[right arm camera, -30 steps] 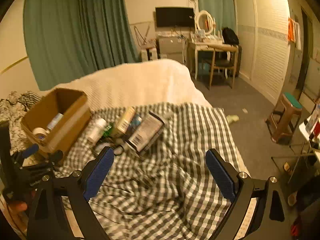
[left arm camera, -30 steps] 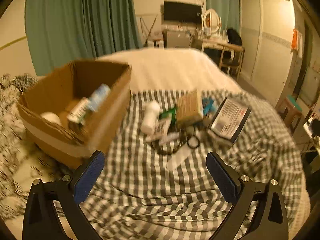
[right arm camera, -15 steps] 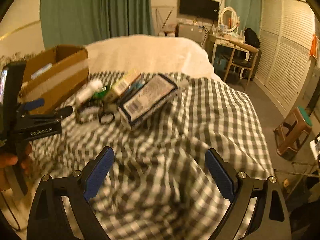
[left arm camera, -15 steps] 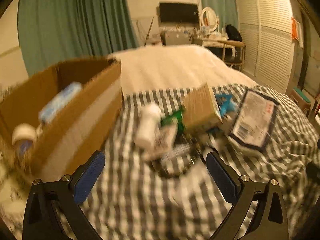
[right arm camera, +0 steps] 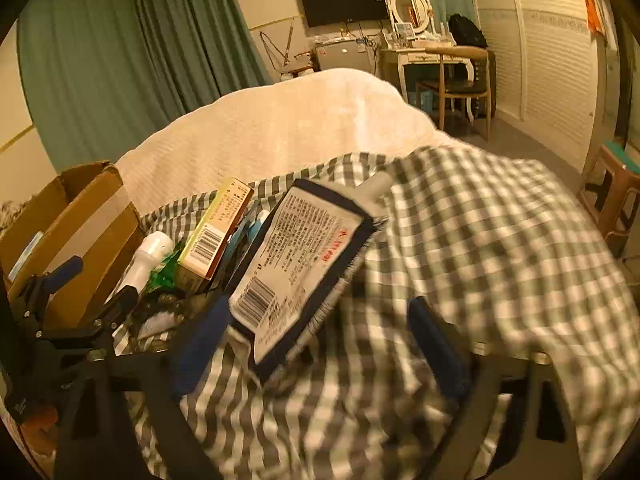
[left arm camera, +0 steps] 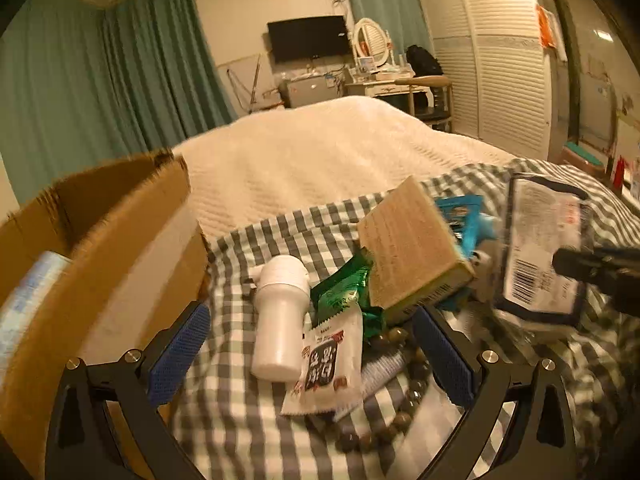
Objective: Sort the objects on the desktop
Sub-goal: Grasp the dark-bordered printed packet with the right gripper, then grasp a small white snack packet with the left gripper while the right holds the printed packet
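A pile of items lies on a checked cloth (left arm camera: pixel 256 420). My left gripper (left arm camera: pixel 308 352) is open, its fingers on either side of a white bottle (left arm camera: pixel 280 324) and a small snack sachet (left arm camera: pixel 330 364). Behind them are a green packet (left arm camera: pixel 340 292), a tan box (left arm camera: pixel 412 248) and a bead bracelet (left arm camera: pixel 404 400). My right gripper (right arm camera: pixel 316 344) is open just below a dark-edged flat pack (right arm camera: pixel 304 264), without touching it. The pack also shows in the left wrist view (left arm camera: pixel 544 248). A cardboard box (left arm camera: pixel 92 248) with items stands to the left.
A white bedspread (right arm camera: pixel 288 120) lies behind the cloth. A desk with a chair (right arm camera: pixel 452 76) and a stool (right arm camera: pixel 616 188) stand on the right by louvred wardrobe doors. Green curtains hang at the back.
Both grippers have moved forward and down toward the pile. The left one now straddles the white bottle and the sachet; the right one has come up close to the flat pack.
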A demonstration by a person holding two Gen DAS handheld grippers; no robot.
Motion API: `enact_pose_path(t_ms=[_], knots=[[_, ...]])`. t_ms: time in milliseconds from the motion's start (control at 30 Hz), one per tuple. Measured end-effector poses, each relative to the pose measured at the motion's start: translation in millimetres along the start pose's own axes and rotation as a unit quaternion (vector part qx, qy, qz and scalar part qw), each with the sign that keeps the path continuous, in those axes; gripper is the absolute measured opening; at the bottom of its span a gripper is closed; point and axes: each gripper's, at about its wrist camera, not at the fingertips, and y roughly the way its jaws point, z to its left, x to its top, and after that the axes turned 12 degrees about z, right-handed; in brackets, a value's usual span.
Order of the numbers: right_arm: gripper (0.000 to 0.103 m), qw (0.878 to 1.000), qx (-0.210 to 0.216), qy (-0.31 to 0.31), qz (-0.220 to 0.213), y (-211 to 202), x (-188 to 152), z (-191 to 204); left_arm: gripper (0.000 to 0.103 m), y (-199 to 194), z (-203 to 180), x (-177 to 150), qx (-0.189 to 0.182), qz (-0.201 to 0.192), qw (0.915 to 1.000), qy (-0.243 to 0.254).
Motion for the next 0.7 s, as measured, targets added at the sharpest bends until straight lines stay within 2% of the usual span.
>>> enact_pose_path(t_ms=[33, 67, 133, 200, 267, 367, 533, 700], knots=[[0.019, 1.000, -0.003, 0.001, 0.008, 8.3, -0.3, 0.1, 0.103, 8.3, 3.3, 0.7, -0.014, 0.010, 0.9998, -0.008], [0.019, 1.000, -0.003, 0.004, 0.012, 13.8, -1.9, -0.5, 0.101, 14.2, 5.5, 0.4, -0.025, 0.020, 0.9994, -0.013], [0.019, 1.000, 0.009, 0.010, 0.008, 18.5, -6.0, -3.7, 0.089, 22.8, 8.2, -2.5, -0.037, 0.036, 0.9984, -0.020], [0.017, 1.000, 0.015, 0.013, 0.004, 16.6, -8.8, -6.3, 0.067, 27.2, 9.6, -6.3, -0.049, 0.049, 0.9974, -0.021], [0.016, 0.999, 0.028, 0.023, 0.001, 13.2, -12.4, -9.7, 0.058, 26.6, 13.6, -8.3, -0.052, 0.053, 0.9969, -0.025], [0.016, 0.999, 0.032, 0.034, 0.000, 7.1, -17.7, -16.4, 0.019, 13.6, 18.4, -10.9, -0.087, 0.058, 0.9941, -0.030], [0.013, 0.999, 0.033, 0.030, -0.003, -22.2, -25.0, -24.4, 0.013, -8.6, 13.4, -25.6, -0.070, 0.075, 0.9946, -0.017], [0.011, 0.999, 0.032, 0.009, -0.020, -62.6, -26.7, -17.3, 0.011, -39.0, 26.0, -38.6, -0.079, 0.079, 0.9925, -0.047]])
